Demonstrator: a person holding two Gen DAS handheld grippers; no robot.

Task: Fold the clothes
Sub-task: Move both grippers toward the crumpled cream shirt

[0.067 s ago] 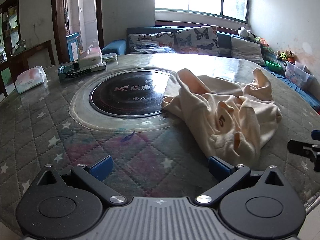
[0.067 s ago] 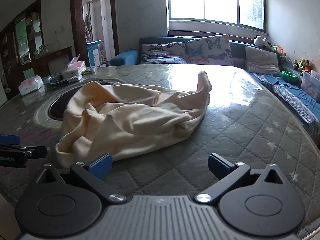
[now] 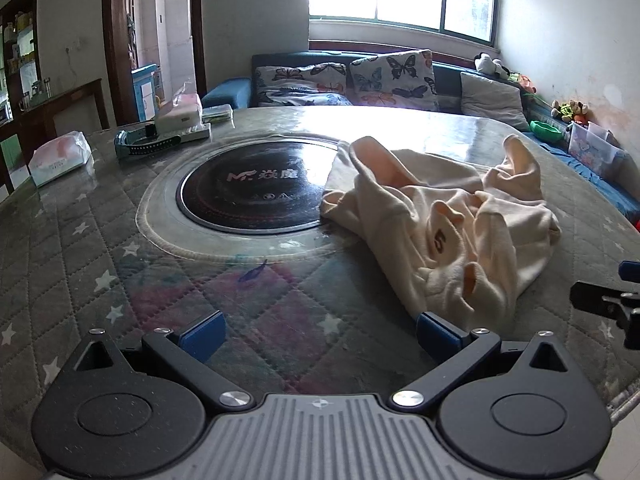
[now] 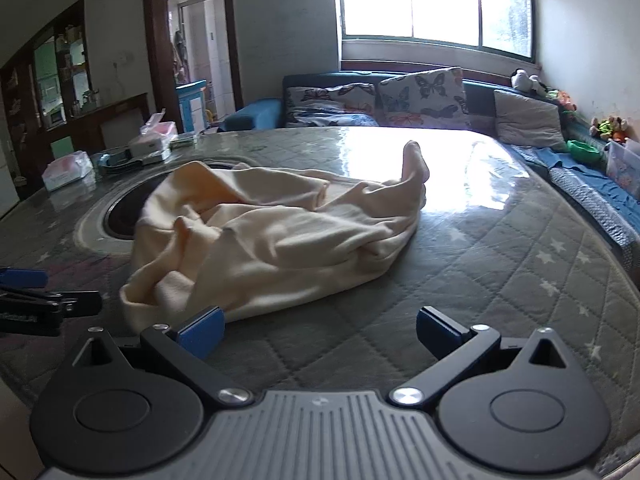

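- The left hand-held gripper (image 3: 318,330) is hovering low over the desk (image 3: 80,240), its blue fingers spread wide and gripping nothing.
- The crumpled cream garment (image 3: 448,232) is lying ahead and to its right, the near hem just beside its right finger.
- The right hand-held gripper (image 4: 318,328) is also spread and empty, the garment (image 4: 280,240) lying just ahead and leftward, beside its left finger.

I see the garment (image 3: 448,224) heaped on the table (image 3: 100,248), its left edge over the round hotplate (image 3: 256,192). Tissue packs (image 3: 60,158) lie far left; the sofa (image 4: 400,100) stands behind the table.
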